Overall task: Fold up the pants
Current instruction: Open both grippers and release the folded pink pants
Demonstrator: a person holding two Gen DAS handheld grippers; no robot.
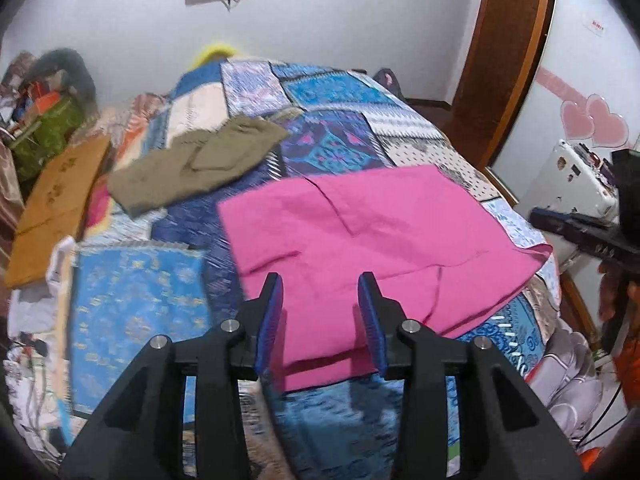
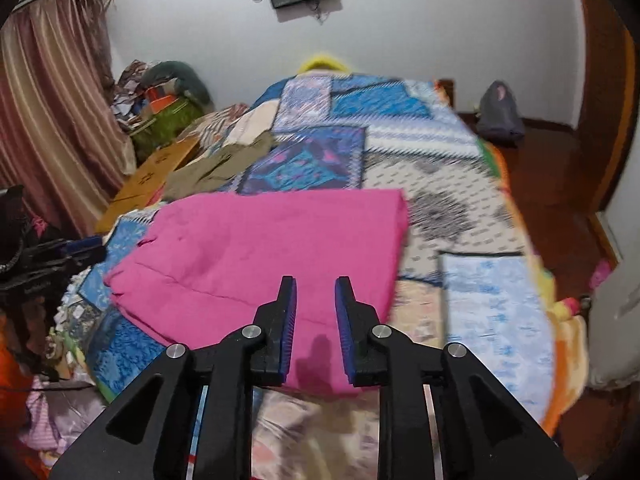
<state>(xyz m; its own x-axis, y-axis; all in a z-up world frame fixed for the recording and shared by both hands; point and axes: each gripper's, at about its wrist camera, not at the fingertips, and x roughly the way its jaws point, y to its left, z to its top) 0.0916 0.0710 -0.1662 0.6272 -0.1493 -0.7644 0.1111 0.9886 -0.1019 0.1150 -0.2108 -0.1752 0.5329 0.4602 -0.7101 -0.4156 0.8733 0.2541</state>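
Left tool (image 1: 320, 280) spread, empty, above near edge of pink pants (image 1: 372, 232); right tool (image 2: 316, 284) likewise spread, empty. Pants flat, part-folded on bed (image 2: 460, 184). Pinch both near corners together, lift evenly, keep edges aligned.

plain pink pants (image 1: 360, 232), olive garment (image 1: 200, 168), blue patchwork quilt (image 1: 336, 136).

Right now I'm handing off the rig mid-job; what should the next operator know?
Left tongs: open, empty, above the near edge of the pink pants.
Right tongs: open, empty, above the same pants' near edge.
The pink pants lie flat on the patchwork quilt, apparently already folded into a rectangle. Olive pants lie rumpled farther back on the left.
Left: probably finish folding the pink pair, then do the olive pair.
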